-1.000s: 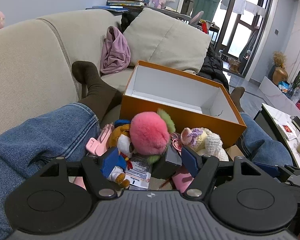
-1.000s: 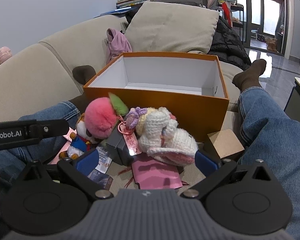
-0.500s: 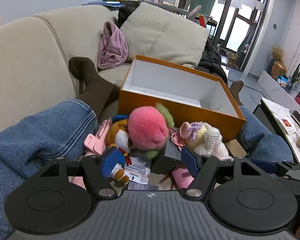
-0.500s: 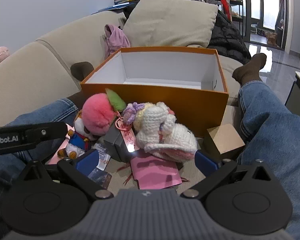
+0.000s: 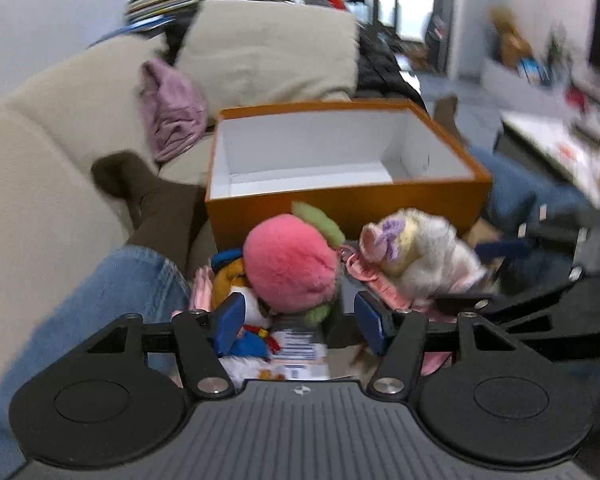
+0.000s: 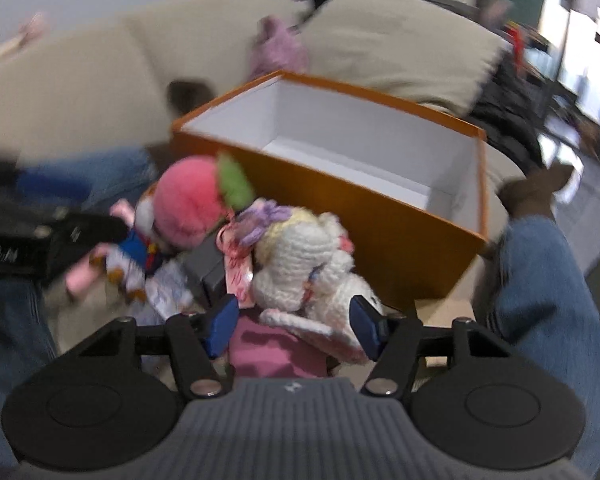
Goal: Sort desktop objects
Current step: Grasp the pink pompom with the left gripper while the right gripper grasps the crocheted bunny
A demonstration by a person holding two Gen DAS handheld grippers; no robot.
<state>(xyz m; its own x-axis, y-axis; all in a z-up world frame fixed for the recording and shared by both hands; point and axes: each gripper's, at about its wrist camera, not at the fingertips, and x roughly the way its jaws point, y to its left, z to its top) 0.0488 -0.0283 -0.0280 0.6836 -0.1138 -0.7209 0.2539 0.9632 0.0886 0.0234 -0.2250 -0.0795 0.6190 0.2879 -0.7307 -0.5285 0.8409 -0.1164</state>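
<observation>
An orange box (image 5: 340, 200) with an empty white inside stands open on the sofa, behind a heap of toys. My left gripper (image 5: 300, 320) hangs low over the heap. Its jaws are closing, and the lower part of the pink fluffy ball plush (image 5: 290, 268) sits between its blue pads; I see no firm press. In the right wrist view the same box (image 6: 380, 220) stands behind the white crocheted bunny (image 6: 300, 256). My right gripper (image 6: 294, 326) is closing too, its pads on either side of the bunny's lower body, the right pad right beside the wool.
A duck plush (image 6: 136, 252), a dark grey box (image 6: 208, 268), a pink pouch (image 6: 276, 348) and printed cards lie in the heap. A small cardboard box (image 6: 440, 312) sits by the person's right leg (image 6: 540, 300). Jeans-clad legs flank the heap; sofa cushions (image 5: 268, 52) stand behind.
Both views have rolled and moved in closer and lower over the toys. Both pairs of jaws have narrowed, the left around the pink plush and the right around the bunny.
</observation>
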